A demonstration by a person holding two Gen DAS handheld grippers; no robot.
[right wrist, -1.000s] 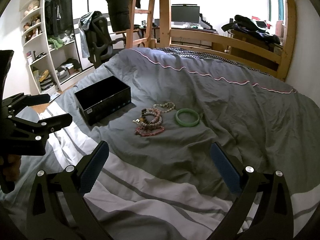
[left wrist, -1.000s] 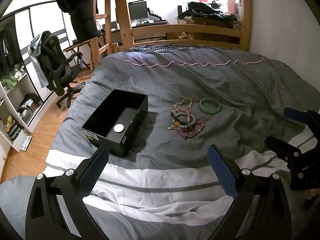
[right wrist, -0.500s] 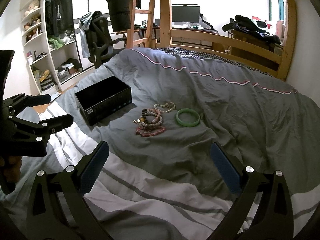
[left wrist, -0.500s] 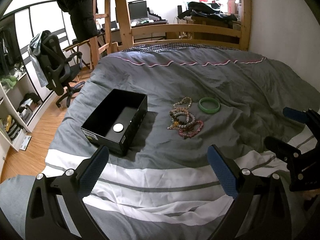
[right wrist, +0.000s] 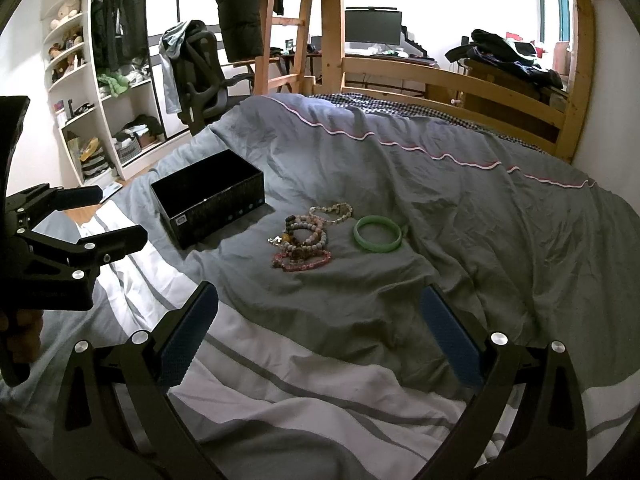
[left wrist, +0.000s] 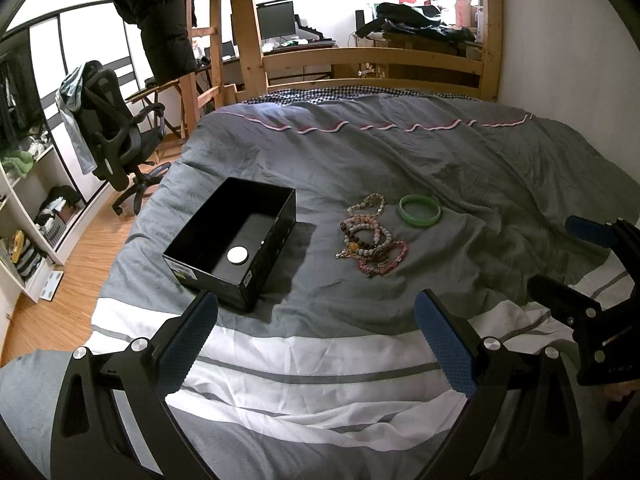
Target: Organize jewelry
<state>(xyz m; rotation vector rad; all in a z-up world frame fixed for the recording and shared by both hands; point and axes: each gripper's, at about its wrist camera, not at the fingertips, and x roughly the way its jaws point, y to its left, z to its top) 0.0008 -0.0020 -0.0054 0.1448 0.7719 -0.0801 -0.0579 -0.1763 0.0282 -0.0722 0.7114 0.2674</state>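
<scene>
A pile of beaded bracelets lies on the grey duvet, with a green bangle just to its right. An open black box with a white disc inside stands to the left of the pile. My left gripper is open and empty, well short of the jewelry. My right gripper is open and empty, also short of the pile, the bangle and the box. Each gripper shows in the other's view, the right one and the left one.
The bed has a wooden footboard at the far end and a wall on the right. An office chair and white shelves stand on the wooden floor to the left. A dark coat hangs from the ladder.
Both grippers have barely moved. The jewelry and the box lie where they were.
</scene>
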